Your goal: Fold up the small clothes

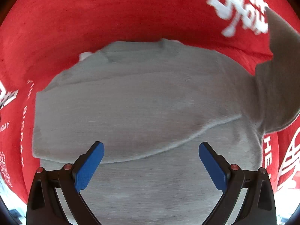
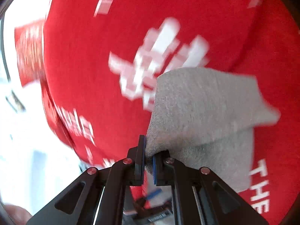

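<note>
Your left gripper (image 1: 151,164) hangs over the grey garment (image 1: 142,103) with its blue-padded fingers (image 1: 89,166) spread wide, nothing between them and not touching the cloth as far as the left wrist view shows. The garment lies mostly flat on the red cloth (image 1: 116,15) with white lettering that covers the surface; a curved seam runs across the garment just beyond the fingertips. At the right of that view one part of the garment is raised off the rest and stands up as a flap — its lifted edge reaches up toward the white print at the far right.

Your right gripper (image 2: 149,161) has its fingers (image 2: 141,157) closed on the grey garment (image 2: 202,116), pinching a bunched edge between the blue pads. From the pinch the fabric fans away to the right and far side, folded over itself — an upper layer lies over a lower one. The red cloth (image 2: 90,60) lies behind it, its white print blurred. At the left edge of the right wrist view a bright area lies beyond the cloth; what it holds cannot be told.
</note>
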Motion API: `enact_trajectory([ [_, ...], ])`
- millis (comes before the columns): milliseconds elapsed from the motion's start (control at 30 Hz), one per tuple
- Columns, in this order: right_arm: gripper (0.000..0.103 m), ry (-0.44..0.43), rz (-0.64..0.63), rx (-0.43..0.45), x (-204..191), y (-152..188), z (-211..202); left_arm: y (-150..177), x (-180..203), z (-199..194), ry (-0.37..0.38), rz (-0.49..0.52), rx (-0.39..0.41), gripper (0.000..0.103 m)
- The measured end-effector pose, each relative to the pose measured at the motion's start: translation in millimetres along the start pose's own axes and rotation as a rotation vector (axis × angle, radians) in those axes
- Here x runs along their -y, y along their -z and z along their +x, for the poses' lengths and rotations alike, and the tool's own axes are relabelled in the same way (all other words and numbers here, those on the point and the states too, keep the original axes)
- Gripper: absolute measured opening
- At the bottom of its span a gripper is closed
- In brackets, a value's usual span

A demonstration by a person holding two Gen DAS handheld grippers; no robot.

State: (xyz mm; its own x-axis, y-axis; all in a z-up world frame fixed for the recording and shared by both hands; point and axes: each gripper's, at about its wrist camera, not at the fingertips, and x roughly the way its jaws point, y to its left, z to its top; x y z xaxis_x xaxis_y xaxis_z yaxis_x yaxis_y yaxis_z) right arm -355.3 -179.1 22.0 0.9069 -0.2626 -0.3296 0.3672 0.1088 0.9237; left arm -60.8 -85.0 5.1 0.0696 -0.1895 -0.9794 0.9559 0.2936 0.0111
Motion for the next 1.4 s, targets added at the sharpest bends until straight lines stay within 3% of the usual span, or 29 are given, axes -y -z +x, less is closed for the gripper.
enact_trajectory([
  [200,0.007,0.089,-0.054,-0.238,-7.9,50.4,96.2,1.6,-61.8,-3.0,-0.021,-0.11,0.025,0.102],
  [367,0.011,0.298,-0.042,-0.383,17.2,86.1,145.3,-1.0,-87.5,6.4,-0.016,-0.151,0.028,0.102],
  [467,0.024,0.363,0.022,-0.374,29.5,91.9,143.1,0.7,-101.8,6.2,-0.012,-0.168,0.039,0.101],
  [567,0.054,0.334,0.063,-0.249,26.6,86.8,120.9,1.5,-113.6,8.9,0.043,-0.196,0.038,0.101],
  [667,0.054,0.347,0.104,-0.142,27.5,73.2,110.0,1.5,-123.8,3.7,0.151,-0.229,0.067,0.101],
  [733,0.03,0.352,0.161,-0.111,34.8,62.9,114.8,-0.6,-131.0,-1.2,0.233,-0.249,0.094,0.101],
  [767,0.009,0.361,0.16,-0.109,34.3,58.3,117.2,-1.9,-135.5,-3.0,0.279,-0.258,0.106,0.101],
  [800,0.008,0.374,0.124,-0.113,27.0,56.8,123.3,-3.2,-140.4,-4.6,0.324,-0.269,0.118,0.101],
  [933,0.008,0.372,-0.145,-0.221,-16.3,63.2,153.0,-7.6,-157.1,-0.3,0.495,-0.335,0.109,0.101],
  [1000,0.008,0.382,-0.3,-0.321,-39.0,82.1,178.9,-8.9,-163.8,7.2,0.577,-0.38,0.087,0.101],
  [1100,0.011,0.388,-0.435,-0.452,-53.2,114.1,208.4,-6.8,-165.3,19.4,0.663,-0.419,0.053,0.101],
  [1233,0.019,0.429,-0.464,-0.578,-42.4,147.6,228.9,-6.9,-164.3,35.9,0.706,-0.451,0.013,0.101],
  [1400,0.042,0.394,-0.395,-0.58,-33.3,145.2,212.7,-10.4,-155.1,45.6,0.69,-0.447,-0.01,0.101],
])
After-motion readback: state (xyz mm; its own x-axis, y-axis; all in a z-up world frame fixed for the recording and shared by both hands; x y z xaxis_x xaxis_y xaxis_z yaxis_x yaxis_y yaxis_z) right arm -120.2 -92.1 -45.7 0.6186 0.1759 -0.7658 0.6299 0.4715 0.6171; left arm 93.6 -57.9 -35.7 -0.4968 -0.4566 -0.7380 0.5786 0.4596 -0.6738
